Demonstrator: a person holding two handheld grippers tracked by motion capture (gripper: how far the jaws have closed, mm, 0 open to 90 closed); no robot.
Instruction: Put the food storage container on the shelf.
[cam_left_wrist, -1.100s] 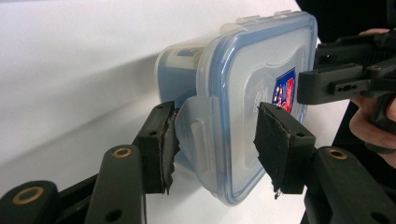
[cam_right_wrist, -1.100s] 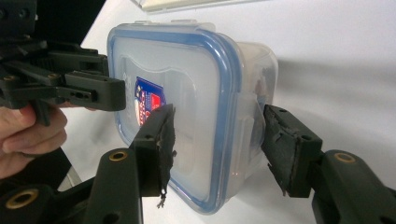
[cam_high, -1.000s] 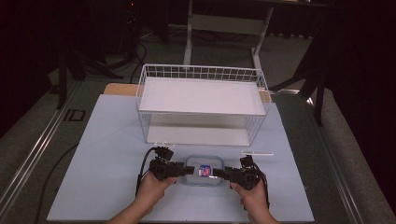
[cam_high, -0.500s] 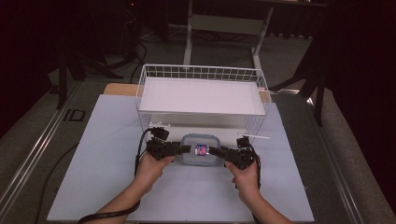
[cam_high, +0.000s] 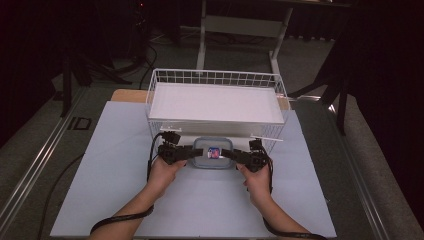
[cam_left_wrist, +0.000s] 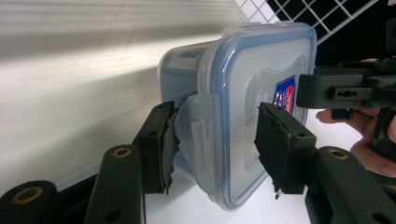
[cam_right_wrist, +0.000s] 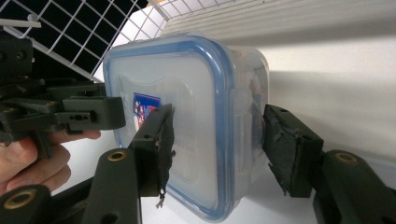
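Observation:
A clear plastic container (cam_high: 212, 152) with a blue-rimmed lid and a small blue label is held between both grippers at the front foot of the white wire basket (cam_high: 215, 77). My left gripper (cam_high: 192, 152) is shut on its left end; in the left gripper view the pads (cam_left_wrist: 163, 144) clamp the container (cam_left_wrist: 252, 107) at a side latch, one under it and one on the lid. My right gripper (cam_high: 231, 155) is shut on the opposite end, its pads (cam_right_wrist: 159, 140) pressing the lid and underside of the container (cam_right_wrist: 187, 116).
The wire basket carries a white panel (cam_high: 215, 102) and stands at the back of a pale mat (cam_high: 115, 175) on the table. Its front wire wall (cam_right_wrist: 79, 32) is close behind the container. Dark floor and stand legs (cam_high: 202, 45) lie beyond.
Both hands have carried the container away from the person, from the mat's near middle up to the basket's front. The grips have not changed.

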